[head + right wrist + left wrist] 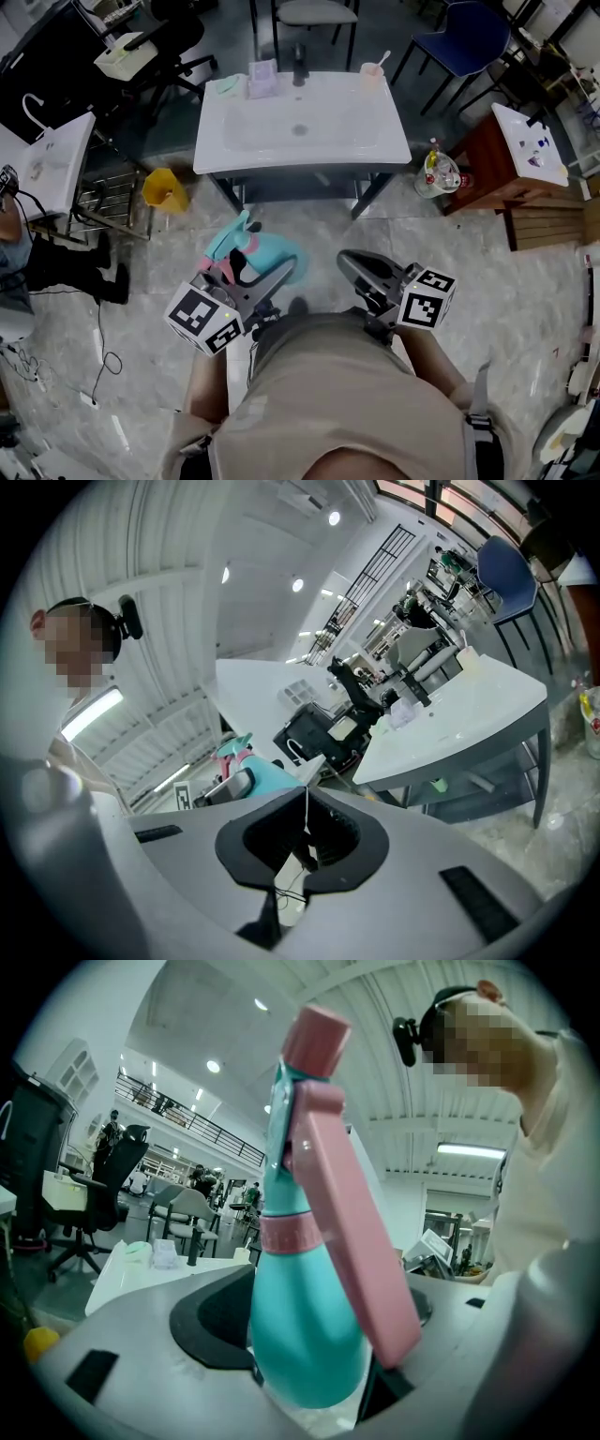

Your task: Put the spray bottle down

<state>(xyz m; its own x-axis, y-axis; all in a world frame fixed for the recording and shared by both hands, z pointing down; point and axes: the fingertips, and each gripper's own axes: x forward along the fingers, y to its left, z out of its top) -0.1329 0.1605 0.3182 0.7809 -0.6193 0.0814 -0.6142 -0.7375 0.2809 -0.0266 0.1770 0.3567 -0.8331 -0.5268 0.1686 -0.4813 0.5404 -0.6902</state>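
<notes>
Teal pear-shaped spray bottle point(305, 1335), pink trigger point(356, 1241) | pinched: left hand-held gripper point(255, 281) | right hand-held gripper point(306, 827) pressed together

Clear run to the desk's near half.
From your left tongs point(251, 274), bare grey floor point(314, 234) reaches the white basin-topped desk point(375, 141); a lilac box point(263, 80), black tap point(299, 64) and pink cup point(372, 72) crowd its far edge.

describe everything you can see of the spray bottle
The spray bottle has a rounded teal body, a pink collar band, a pink head and a long pink trigger, all smooth like plastic. It stands a little tilted between the jaws of the left tool, gripped at its body, in the air above the floor.
</notes>
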